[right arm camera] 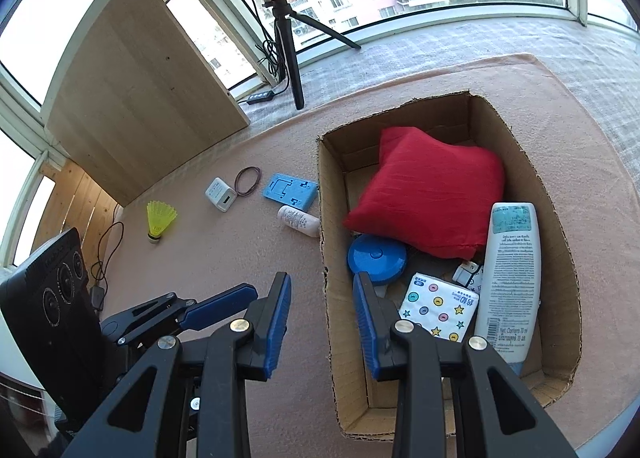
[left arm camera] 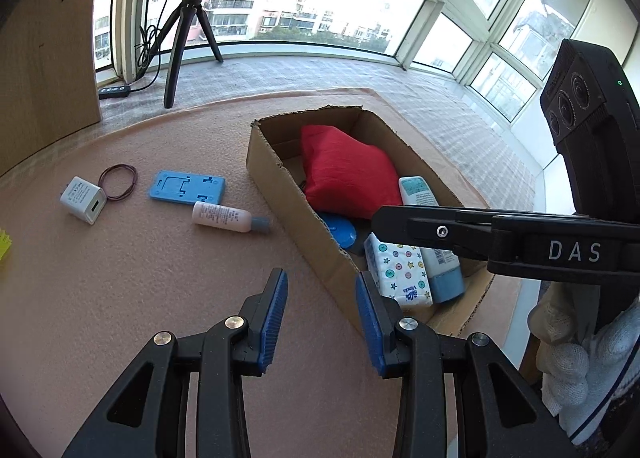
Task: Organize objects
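Left tongs (left arm camera: 321, 312) spread open and empty above the tabletop (left arm camera: 120, 298), right tongs (right arm camera: 322, 316) likewise open (straddling the box wall), cardboard box (right arm camera: 326, 218) holding red cushion (right arm camera: 432, 194), white bottle (right arm camera: 508, 282), tissue pack (right arm camera: 440, 306), small bottle (left arm camera: 228, 217) lying outside beside the box

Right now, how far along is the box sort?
Done: red pouch, blue disc, tissue pack and white bottle sit in the cardboard box. In hand: nothing; left tool and right tool are open. Left on the mat: charger, hair tie, blue plate, small bottle, shuttlecock.
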`<action>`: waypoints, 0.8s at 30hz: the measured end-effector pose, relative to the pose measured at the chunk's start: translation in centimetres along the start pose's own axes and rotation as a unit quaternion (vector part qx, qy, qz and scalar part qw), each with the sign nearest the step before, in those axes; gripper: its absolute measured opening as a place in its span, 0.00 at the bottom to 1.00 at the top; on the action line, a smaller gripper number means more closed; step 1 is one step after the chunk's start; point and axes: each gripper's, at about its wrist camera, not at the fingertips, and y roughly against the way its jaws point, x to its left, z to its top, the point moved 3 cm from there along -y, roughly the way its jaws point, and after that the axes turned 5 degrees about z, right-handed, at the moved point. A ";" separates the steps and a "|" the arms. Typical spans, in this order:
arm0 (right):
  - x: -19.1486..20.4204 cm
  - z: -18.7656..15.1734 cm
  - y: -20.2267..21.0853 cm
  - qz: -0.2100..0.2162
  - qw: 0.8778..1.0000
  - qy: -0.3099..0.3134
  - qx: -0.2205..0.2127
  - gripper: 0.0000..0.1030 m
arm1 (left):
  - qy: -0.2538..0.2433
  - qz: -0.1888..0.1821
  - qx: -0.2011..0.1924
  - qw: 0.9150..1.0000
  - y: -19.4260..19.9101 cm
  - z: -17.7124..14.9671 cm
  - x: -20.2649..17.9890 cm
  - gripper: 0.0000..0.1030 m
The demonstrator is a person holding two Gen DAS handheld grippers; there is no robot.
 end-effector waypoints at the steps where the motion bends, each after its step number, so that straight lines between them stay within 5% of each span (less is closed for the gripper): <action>1: 0.3 0.0 -0.1 0.003 1.000 0.002 0.001 0.29 | 0.006 0.005 0.001 1.000 0.4 -0.4 0.7 0.37; 15: 7.2 3.7 -6.5 0.062 0.996 0.044 0.038 0.28 | 0.093 0.063 -0.012 0.994 7.2 -6.4 10.4 0.37; 24: 9.6 7.7 -14.2 0.061 0.995 0.037 0.070 0.12 | 0.145 0.086 -0.015 0.986 10.3 -10.0 15.1 0.37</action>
